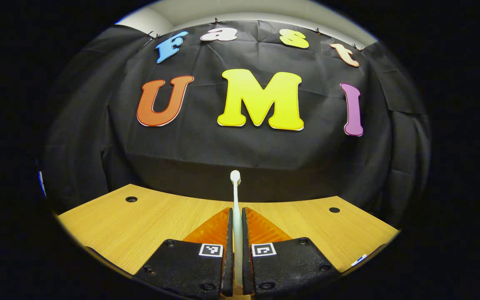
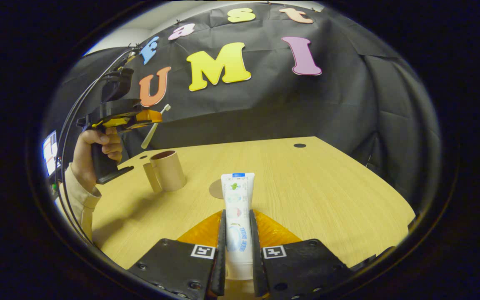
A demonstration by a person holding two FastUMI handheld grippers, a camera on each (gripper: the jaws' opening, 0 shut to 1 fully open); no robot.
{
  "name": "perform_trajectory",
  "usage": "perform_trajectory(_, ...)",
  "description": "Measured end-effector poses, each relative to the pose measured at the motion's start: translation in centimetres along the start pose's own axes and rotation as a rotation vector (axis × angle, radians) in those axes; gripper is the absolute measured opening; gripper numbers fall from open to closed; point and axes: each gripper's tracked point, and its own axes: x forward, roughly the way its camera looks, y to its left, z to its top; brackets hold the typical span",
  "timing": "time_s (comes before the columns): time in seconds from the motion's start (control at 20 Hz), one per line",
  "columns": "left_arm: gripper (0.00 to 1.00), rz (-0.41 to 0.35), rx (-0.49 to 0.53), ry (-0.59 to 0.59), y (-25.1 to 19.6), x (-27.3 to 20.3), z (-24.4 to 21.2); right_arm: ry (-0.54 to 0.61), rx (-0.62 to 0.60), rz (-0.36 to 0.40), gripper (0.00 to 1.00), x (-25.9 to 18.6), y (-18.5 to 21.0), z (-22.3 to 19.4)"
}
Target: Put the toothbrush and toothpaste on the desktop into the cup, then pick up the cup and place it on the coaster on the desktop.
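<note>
Jaws, left gripper: closed on the white toothbrush, handle pinched between both fingers, head pointing forward above the wooden desktop. Jaws, right gripper: closed on the toothpaste — a white tube clamped near its lower end, flat end pointing away. Right gripper view, further items: tan cup standing upright on the desktop, handle to its left; round coaster partly hidden behind the tube; a hand holding the left gripper raised above and just left of the cup — toothbrush slanting out of it.
</note>
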Motion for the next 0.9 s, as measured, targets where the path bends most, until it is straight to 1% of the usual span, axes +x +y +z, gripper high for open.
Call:
perform_trajectory(0.25, 0.12, -0.01, 0.023, 0.012, -0.2, 0.1, -0.1, 0.012, 0.017, -0.005, 0.27, 0.0, -0.1, -0.3)
perform_trajectory(0.55, 0.13, -0.014, 0.019, 0.042, -0.4, 0.2, -1.0, 0.01, 0.014, -0.009, 0.27, 0.0, -0.1, -0.4)
perform_trajectory(0.6, 0.13, -0.009, 0.024, 0.052, -0.3, 0.3, -1.2, 0.011, 0.017, -0.012, 0.27, 0.0, -0.1, -0.4)
perform_trajectory(0.7, 0.14, 0.046, 0.057, 0.077, 0.6, 0.2, -1.9, 0.011, 0.021, -0.022, 0.27, 0.0, -0.2, -0.4)
perform_trajectory(0.8, 0.69, 0.023, 0.063, 0.105, 0.1, -0.6, -2.4, 0.004, 0.024, -0.03, 0.27, -0.1, -0.2, -0.2)
perform_trajectory(0.85, 0.76, 0.018, 0.072, 0.116, -0.1, -0.9, -2.7, 0.0, 0.025, -0.031, 0.27, -0.2, -0.2, -0.1)
perform_trajectory(0.9, 0.83, 0.032, 0.092, 0.105, 0.3, -1.1, -2.4, -0.005, 0.027, -0.034, 0.27, -0.3, -0.2, 0.0)
